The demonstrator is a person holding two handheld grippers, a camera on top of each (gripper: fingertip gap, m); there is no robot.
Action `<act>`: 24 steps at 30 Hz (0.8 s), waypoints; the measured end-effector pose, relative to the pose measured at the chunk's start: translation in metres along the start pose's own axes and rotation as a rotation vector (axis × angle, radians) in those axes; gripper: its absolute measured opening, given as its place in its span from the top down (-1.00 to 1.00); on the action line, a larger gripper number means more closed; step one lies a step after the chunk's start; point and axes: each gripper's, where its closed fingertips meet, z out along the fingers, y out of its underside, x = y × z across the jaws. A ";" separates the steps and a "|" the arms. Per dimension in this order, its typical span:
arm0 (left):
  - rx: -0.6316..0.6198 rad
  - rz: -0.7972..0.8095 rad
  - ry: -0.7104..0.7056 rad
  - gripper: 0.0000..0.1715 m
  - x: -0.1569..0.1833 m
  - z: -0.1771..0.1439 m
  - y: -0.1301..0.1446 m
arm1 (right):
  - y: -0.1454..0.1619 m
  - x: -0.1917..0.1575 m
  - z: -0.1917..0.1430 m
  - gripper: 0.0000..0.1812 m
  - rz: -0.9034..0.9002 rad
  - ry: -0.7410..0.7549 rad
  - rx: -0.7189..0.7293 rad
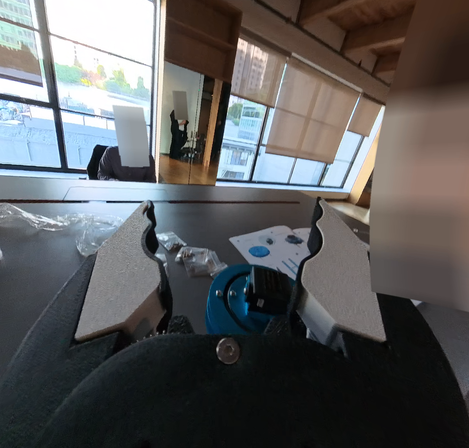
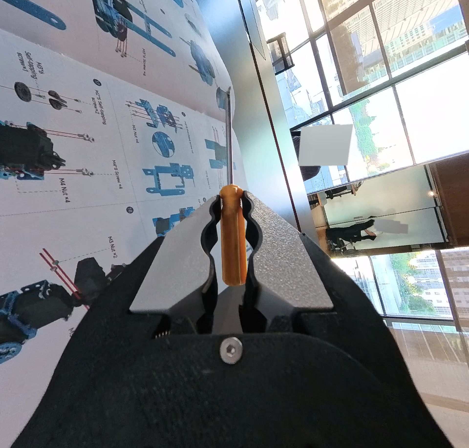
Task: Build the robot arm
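Observation:
My left gripper [image 1: 232,207] is open wide above a dark table [image 1: 215,217]. A blue round part with a black block mounted on it [image 1: 243,301] sits low between the fingers, close to the right finger [image 1: 335,258]; I cannot tell if it touches. My right gripper [image 2: 229,197] is shut on a screwdriver with an orange handle [image 2: 233,235]. Its thin metal shaft [image 2: 229,136] points forward along a printed instruction sheet [image 2: 76,131] with blue part drawings. The right wrist view is rolled sideways.
Small clear bags of screws [image 1: 198,255] and crumpled clear plastic [image 1: 76,225] lie on the table. An instruction sheet [image 1: 274,245] lies to the right. A seated person [image 1: 121,166] is beyond the table's far edge by large windows. A blurred patch covers the right side.

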 end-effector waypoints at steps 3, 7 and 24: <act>0.066 0.031 0.012 -0.40 -0.008 0.009 -0.023 | 0.003 0.002 0.000 0.83 -0.006 0.010 -0.014; 0.136 0.081 -0.021 -0.39 -0.030 0.023 -0.049 | 0.005 0.004 0.000 0.83 -0.010 0.021 -0.023; 0.156 0.108 -0.200 -0.29 -0.086 0.037 -0.011 | 0.015 0.010 0.002 0.83 0.011 0.041 -0.069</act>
